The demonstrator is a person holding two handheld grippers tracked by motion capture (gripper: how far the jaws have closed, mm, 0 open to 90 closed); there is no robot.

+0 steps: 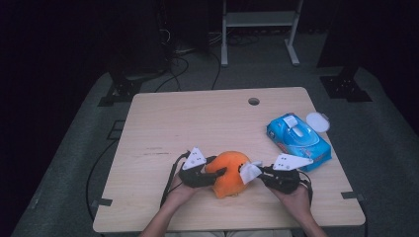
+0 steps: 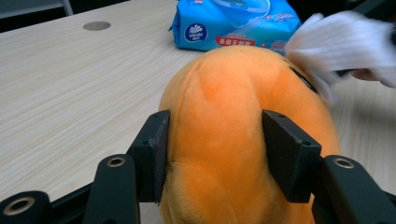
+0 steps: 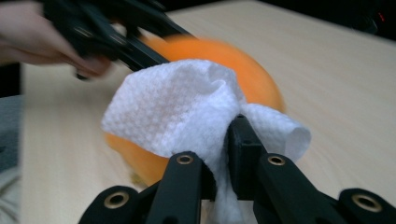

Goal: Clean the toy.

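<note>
Pale wooden table [image 1: 163, 123] in a dim room: near its front edge, the left gripper [image 1: 210, 174] clamped an orange plush toy [image 1: 230, 174] while the right gripper [image 1: 259, 173], clenched on a white wipe [image 1: 249, 171], pressed it against the toy. Wiping looked underway, not finished; the blue wipes pack [image 1: 298, 139] lay near the right edge.

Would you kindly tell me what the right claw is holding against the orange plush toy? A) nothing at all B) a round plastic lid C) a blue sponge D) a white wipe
D: the right claw is shut on a crumpled white wipe, which presses against the orange plush toy that the left claw grips from the other side.
</note>
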